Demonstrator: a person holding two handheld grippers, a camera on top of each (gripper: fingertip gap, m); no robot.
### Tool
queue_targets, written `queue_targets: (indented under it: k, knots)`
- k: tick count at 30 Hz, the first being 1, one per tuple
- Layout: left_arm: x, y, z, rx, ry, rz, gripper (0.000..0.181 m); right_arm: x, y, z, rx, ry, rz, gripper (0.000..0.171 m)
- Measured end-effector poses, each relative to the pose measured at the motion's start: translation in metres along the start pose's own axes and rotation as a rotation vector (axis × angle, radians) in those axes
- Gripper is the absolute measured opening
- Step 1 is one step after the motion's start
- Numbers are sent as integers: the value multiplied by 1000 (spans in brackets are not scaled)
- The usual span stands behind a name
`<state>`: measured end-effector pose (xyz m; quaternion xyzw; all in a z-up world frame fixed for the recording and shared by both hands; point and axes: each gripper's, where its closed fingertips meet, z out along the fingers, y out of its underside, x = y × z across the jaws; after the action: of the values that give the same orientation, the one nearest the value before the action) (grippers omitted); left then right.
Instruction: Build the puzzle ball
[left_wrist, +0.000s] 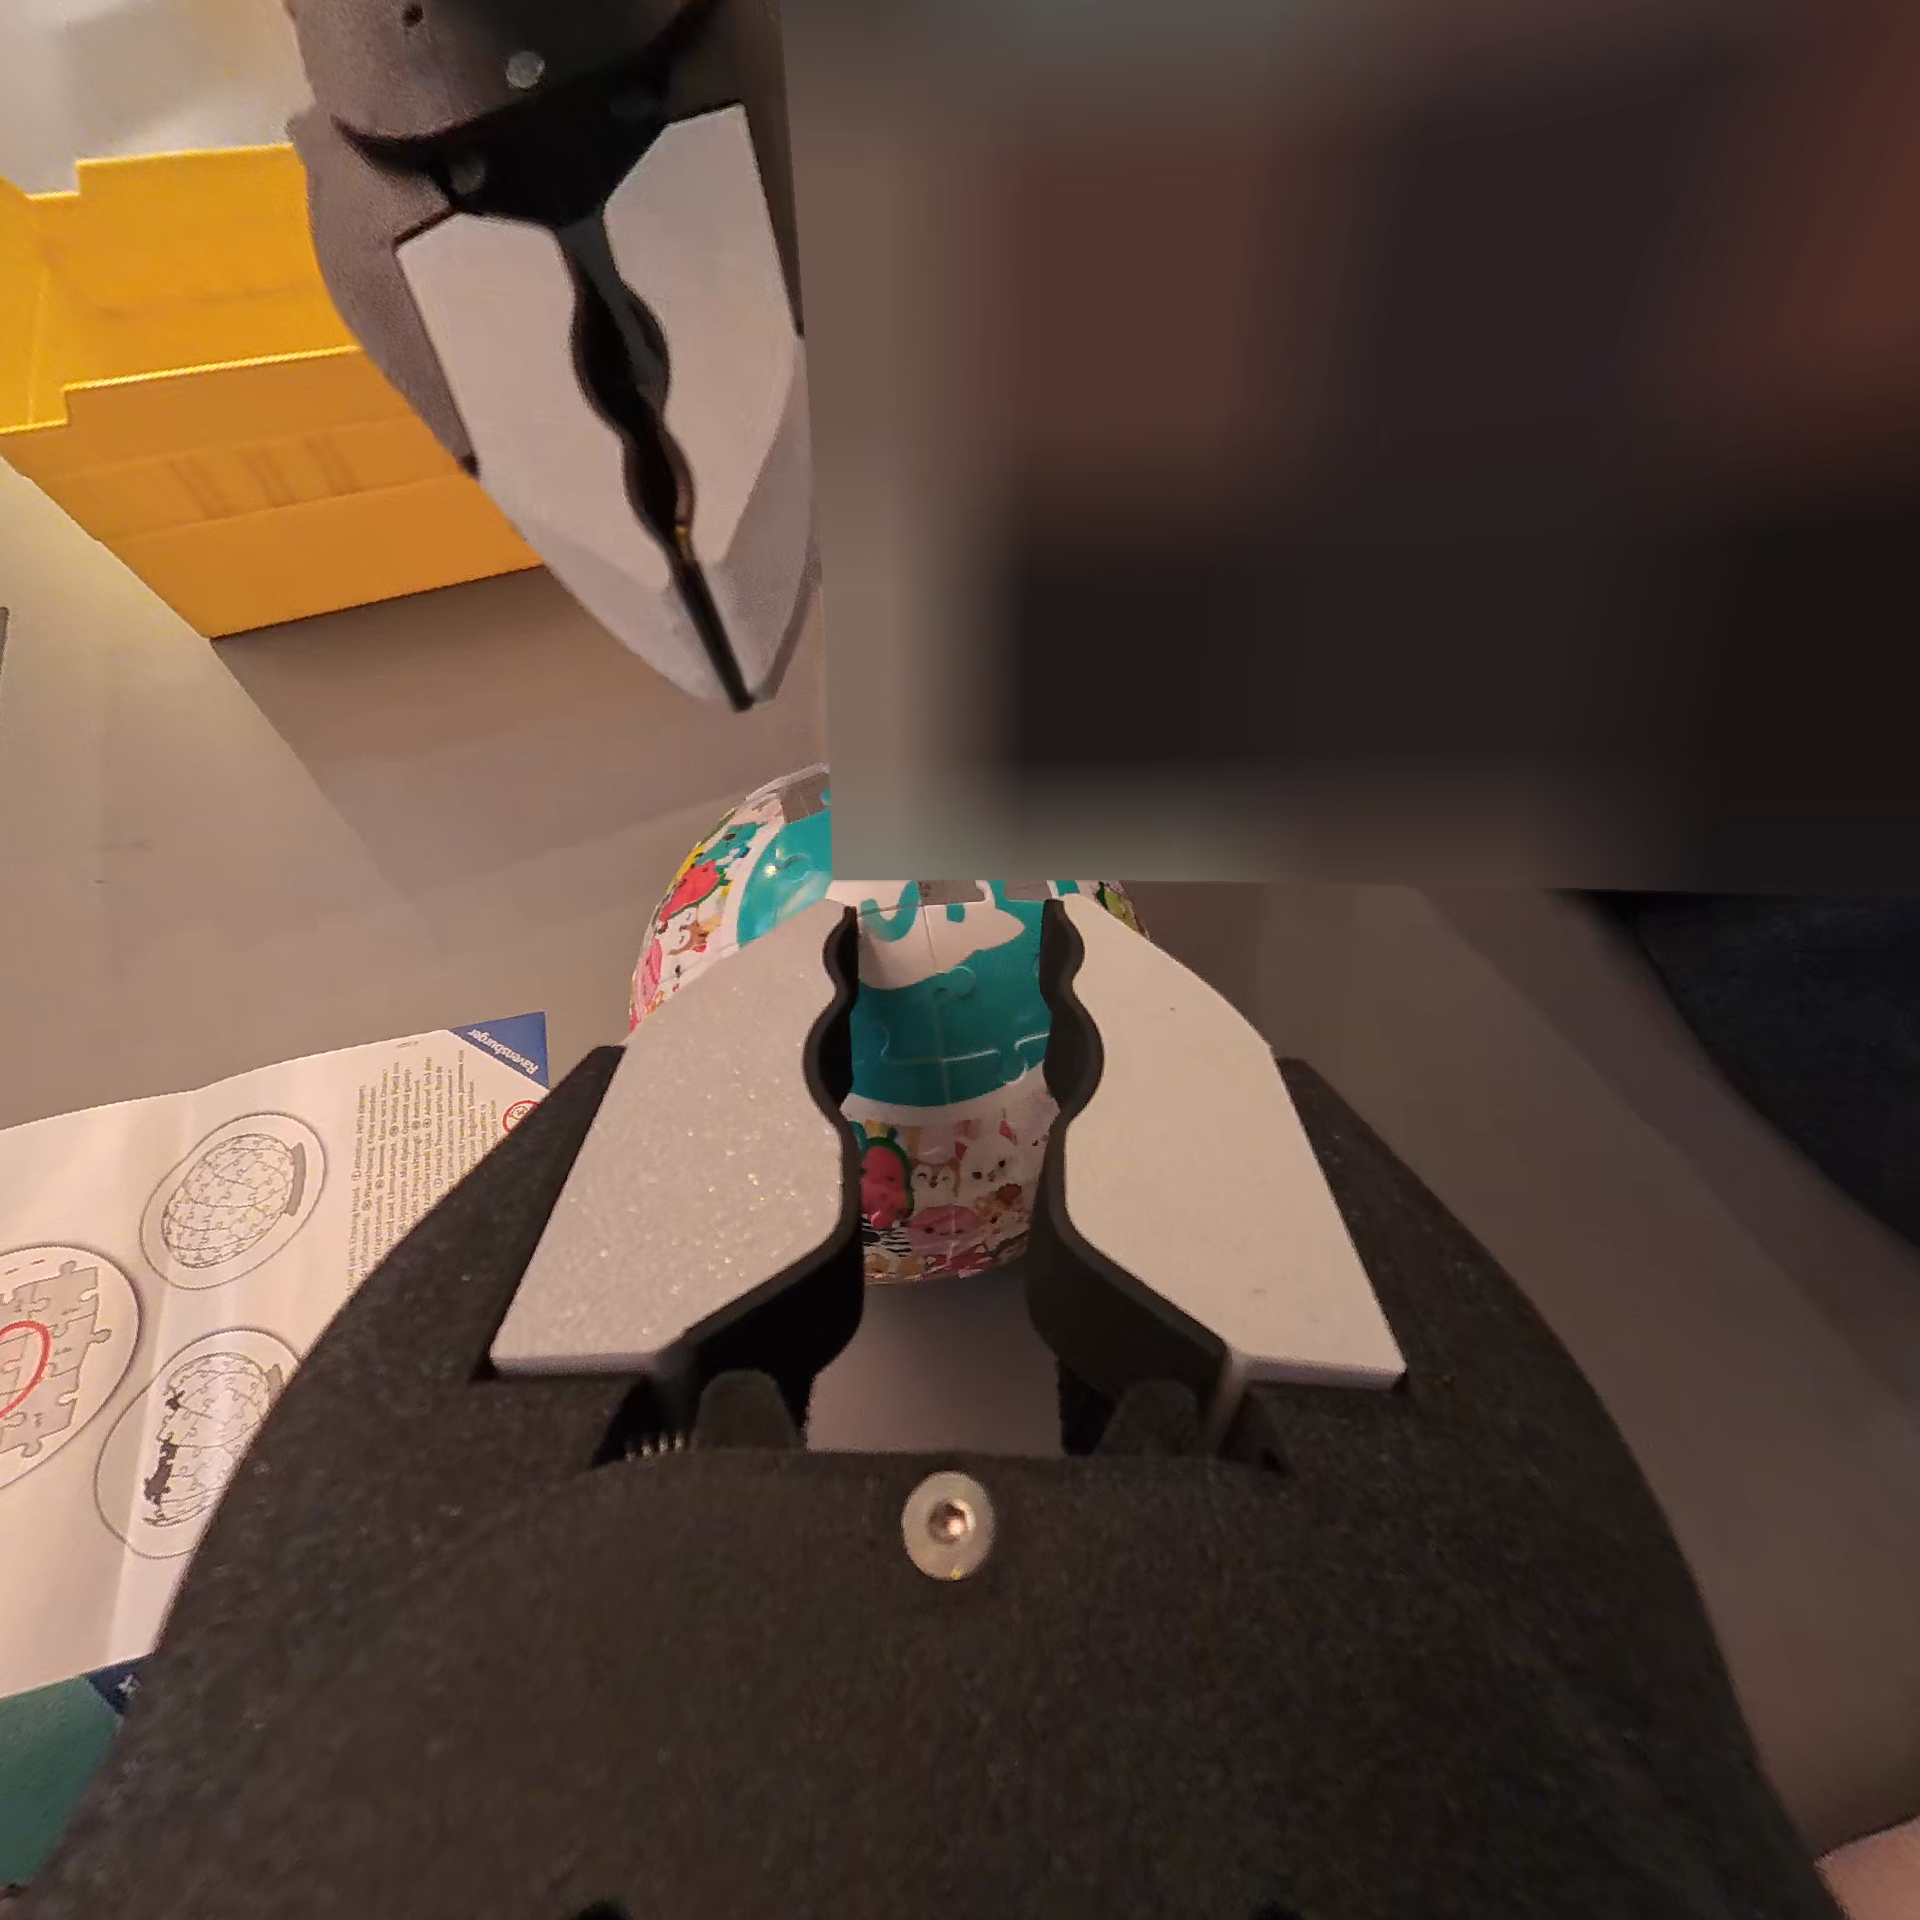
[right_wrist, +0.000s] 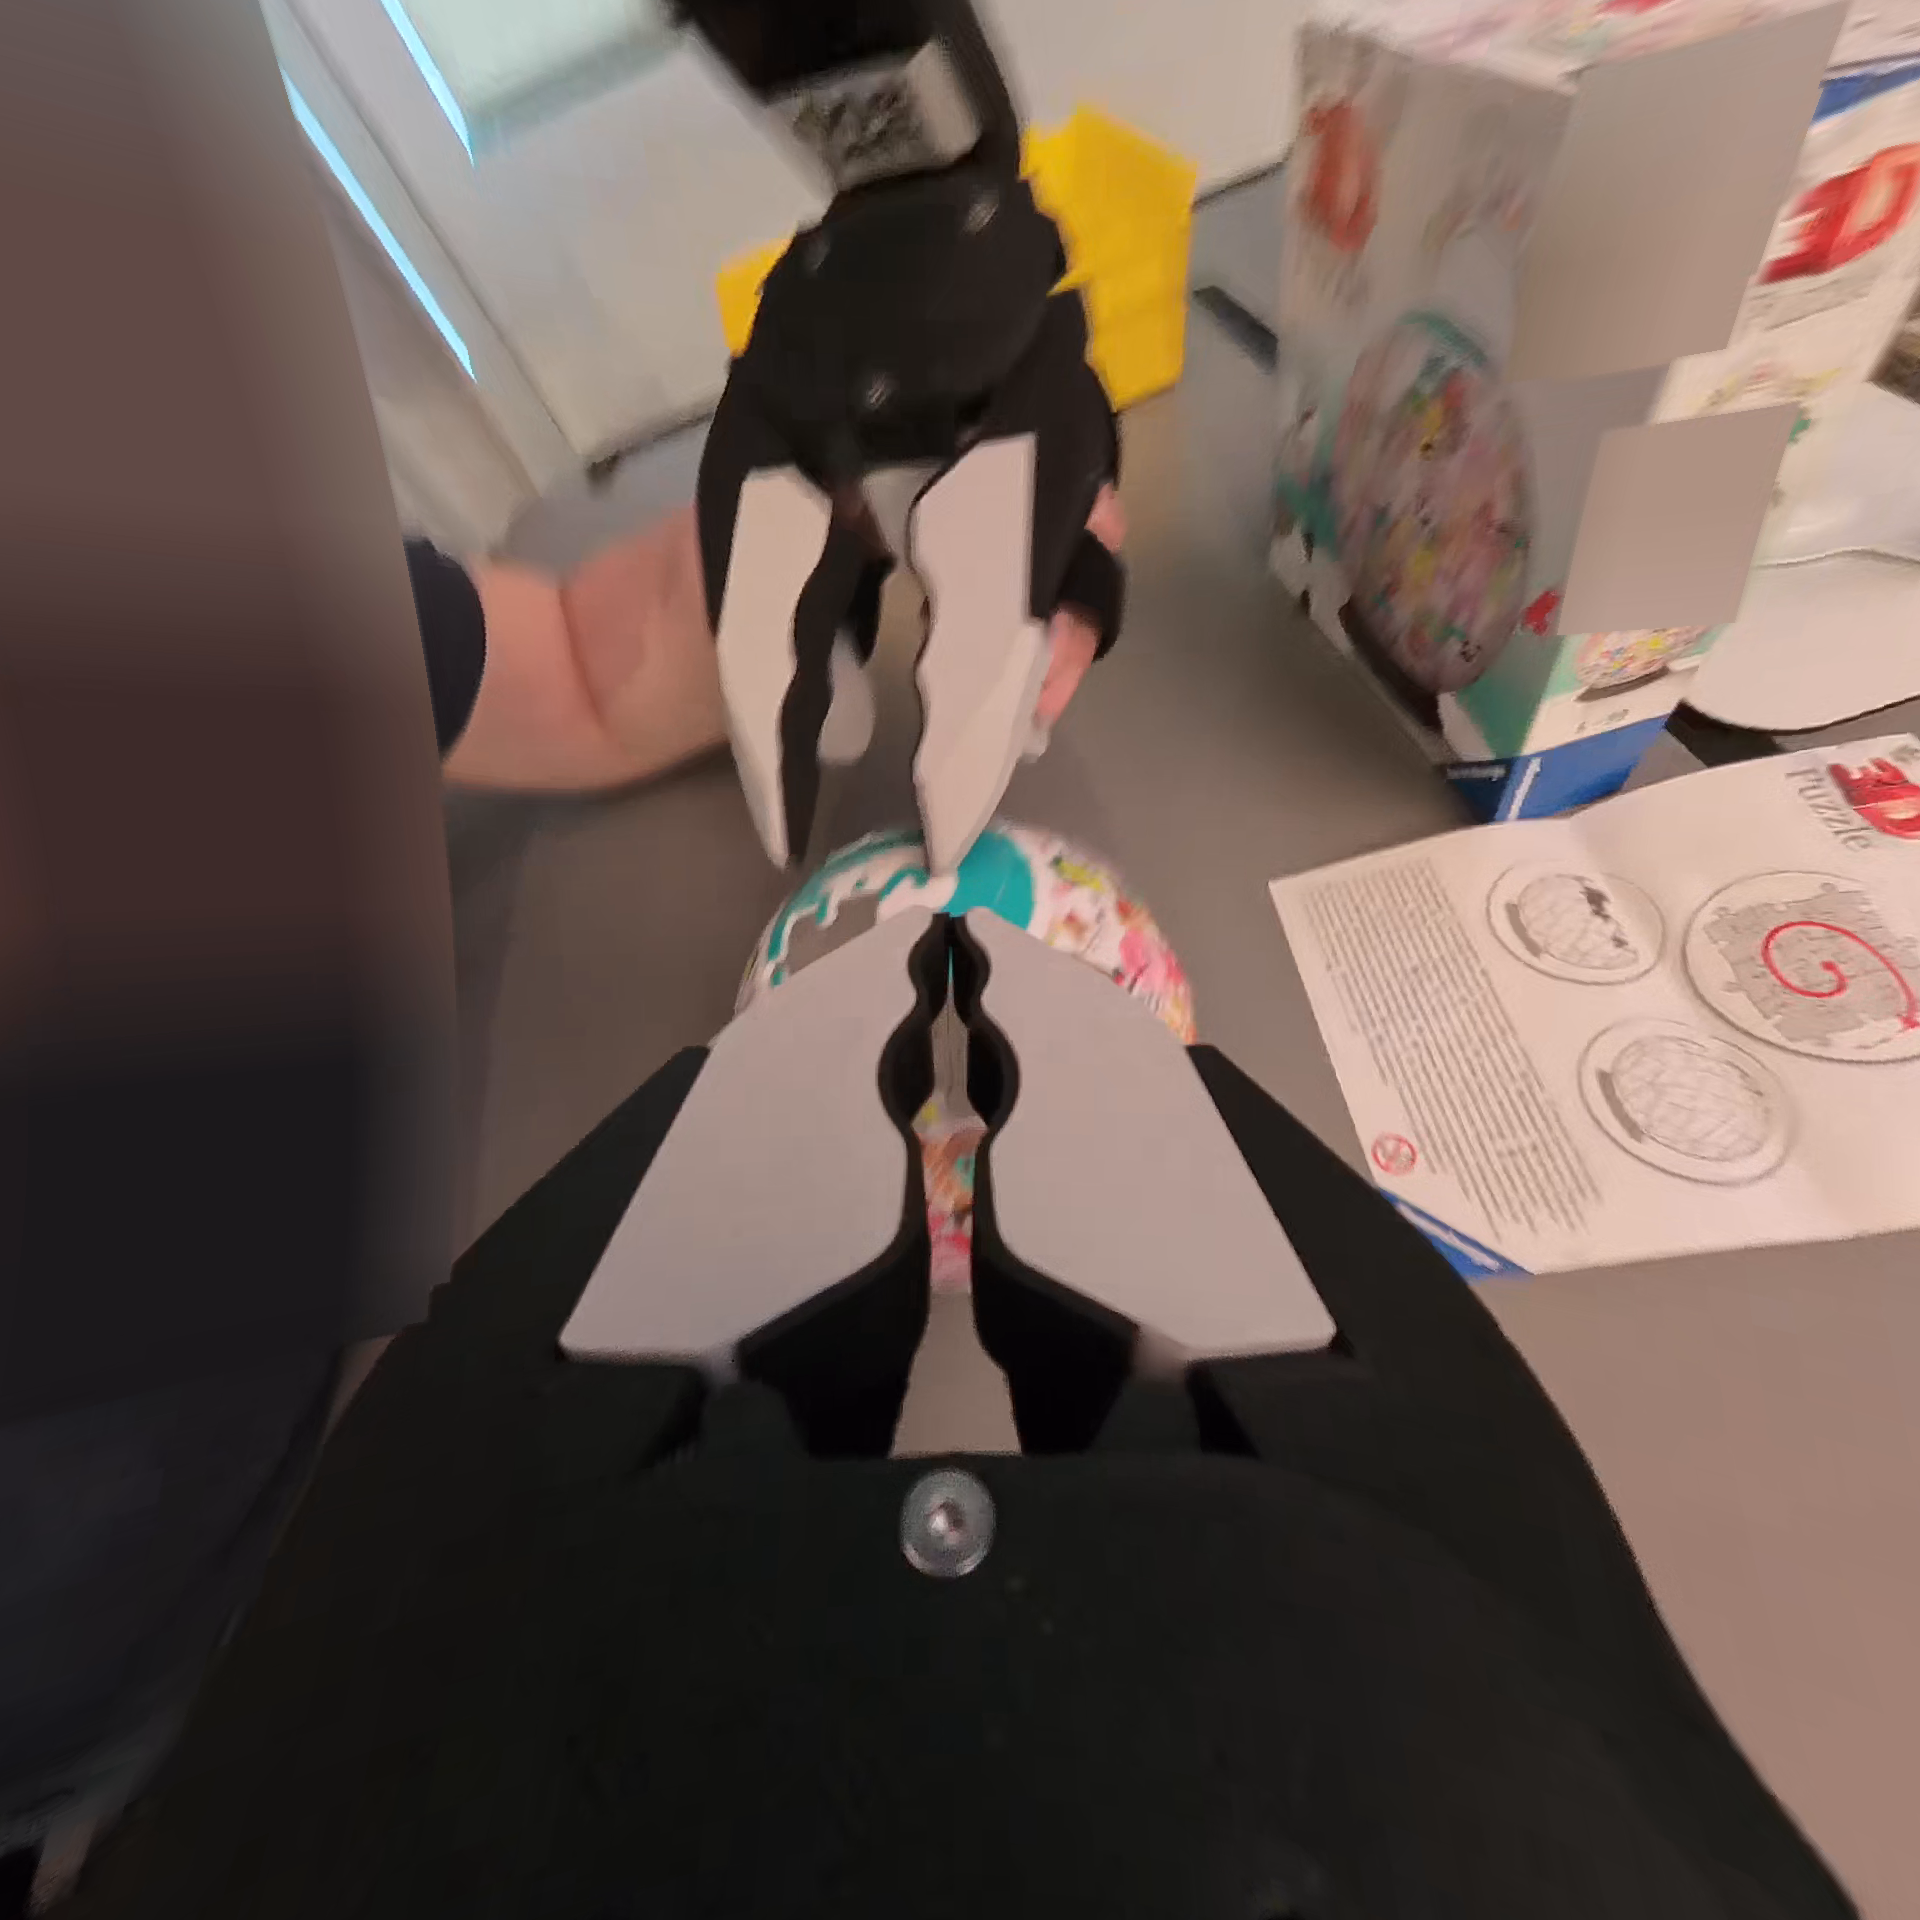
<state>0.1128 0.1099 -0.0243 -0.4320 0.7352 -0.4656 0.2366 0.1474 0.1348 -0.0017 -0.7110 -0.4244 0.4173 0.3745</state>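
The puzzle ball is a nearly whole sphere with a teal top and pink and white cartoon figures. It sits on the grey table. My left gripper is open, with its fingertips on either side of the ball's top. My right gripper hangs above and left of the ball with its jaws closed. In the right wrist view the right gripper is shut just above the ball. The open left gripper comes down onto the ball's far side. I see no loose piece.
A yellow box stands at the back of the table. A folded instruction sheet lies right of the ball, and the puzzle's carton stands behind it. A person's forearm rests by the left gripper. One gripper's finger ends stand about 5 centimetres off the other's.
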Motion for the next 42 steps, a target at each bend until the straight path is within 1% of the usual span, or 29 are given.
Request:
queue_targets:
  k: [2,8,13,16,19,21,23,24,26,28,30,32,33,35,38,39,41,42]
  knots:
    - [0,0,0,0,-1,2,33,1,7,7,-29,-40,35,1]
    - [0,0,0,4,4,-2,33,2,17,21,-80,-40,-3,1]
    - [1,0,0,-4,0,5,33,5,15,19,-71,-20,-16,1]
    - [1,-1,0,-4,2,5,33,5,19,21,-95,-27,-5,1]
    - [2,-1,1,-4,4,7,33,7,12,17,-64,-5,-22,1]
    - [2,-1,1,-4,5,8,33,4,14,16,-80,-21,-14,1]
    - [2,-2,-2,3,1,13,33,8,12,11,-85,19,-44,1]
    - [1,-5,-5,17,-11,18,33,10,6,4,-62,47,-67,1]
    - [1,-17,-16,69,-41,36,33,9,-14,-12,50,78,-102,1]
    - [1,-31,-33,113,-117,67,35,7,-31,-27,143,97,-106,4]
    - [5,-46,-53,152,-212,90,37,6,-45,-43,216,157,-132,17]
    - [12,-63,-75,200,-344,86,39,-1,-55,-62,272,244,-191,23]
    - [18,-70,-87,211,-410,81,39,-5,-57,-71,294,301,-240,28]
    - [33,-75,-113,173,-560,56,39,-15,-51,-81,304,384,-320,34]
    - [68,-67,-165,52,-820,0,42,-28,-21,-75,245,400,-320,46]
    - [84,-60,-187,17,-914,-19,42,-33,-12,-72,244,401,-314,46]
    - [116,-34,-238,-43,-1111,-89,42,-47,2,-66,267,393,-303,46]
    - [132,-16,-267,-77,-1215,-150,42,-55,6,-64,288,386,-290,46]
